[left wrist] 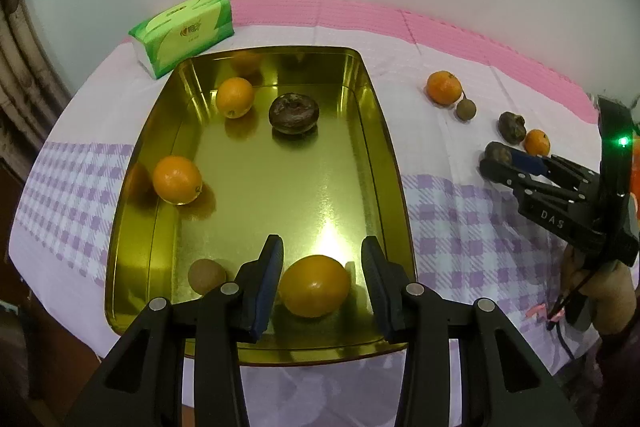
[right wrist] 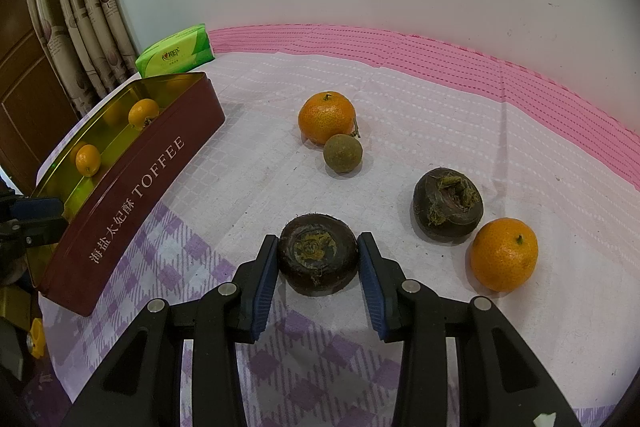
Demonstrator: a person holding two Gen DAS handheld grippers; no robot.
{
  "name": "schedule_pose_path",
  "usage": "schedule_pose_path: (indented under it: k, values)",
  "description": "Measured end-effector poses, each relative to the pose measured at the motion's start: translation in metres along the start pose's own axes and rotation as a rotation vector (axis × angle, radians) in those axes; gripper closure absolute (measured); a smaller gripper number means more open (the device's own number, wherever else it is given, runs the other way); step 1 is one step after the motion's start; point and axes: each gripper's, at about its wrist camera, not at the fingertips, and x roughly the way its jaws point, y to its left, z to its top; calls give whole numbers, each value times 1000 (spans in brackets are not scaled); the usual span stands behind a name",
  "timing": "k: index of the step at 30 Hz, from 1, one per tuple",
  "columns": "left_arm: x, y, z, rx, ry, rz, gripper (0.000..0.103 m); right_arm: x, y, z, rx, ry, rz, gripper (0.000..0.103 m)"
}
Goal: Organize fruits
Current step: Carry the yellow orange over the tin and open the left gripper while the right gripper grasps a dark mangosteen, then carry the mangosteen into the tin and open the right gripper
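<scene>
Checked cloth (left wrist: 460,211), gold tin (left wrist: 360,131) with oranges (left wrist: 235,97), perhaps longan (left wrist: 206,275).

Gold tin (left wrist: 372,131) centre of left view: three oranges, dark chestnut (left wrist: 294,114), brown longan (left wrist: 206,275) inside. On cloth, right view: two mandarins, longan (right wrist: 343,153) touching upper one, two dark chestnuts centre and right.

The tin's (right wrist: 132,187) wall hides most of its inside in the right wrist view; the left gripper (right wrist: 28,223) is cut off by the picture's edge.
</scene>
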Motion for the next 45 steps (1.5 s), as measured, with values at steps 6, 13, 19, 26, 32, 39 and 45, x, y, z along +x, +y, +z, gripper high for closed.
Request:
schedule_pose_path:
  k: [6,13,19,26,32,39,45]
  values:
    - [-3,2,1,-1,-9,19,61,0,0,0,0,0,0,66]
    - [-7,4,2,-2,-16,36,58,0,0,-1,-1,0,-2,66]
    - [-24,3,4,8,-85,46,43,0,3,0,-11,1,-22,66]
    - [-25,0,6,30,-93,89,37,-5,6,-5,10,2,-11,66]
    - [-26,11,8,-23,-93,100,37,-13,12,-12,29,6,19,66]
    - [-27,25,11,-79,-85,138,36,-28,24,-11,23,-10,55,66]
    - [-37,47,14,-150,-113,228,29,-43,44,6,-5,-43,93,66]
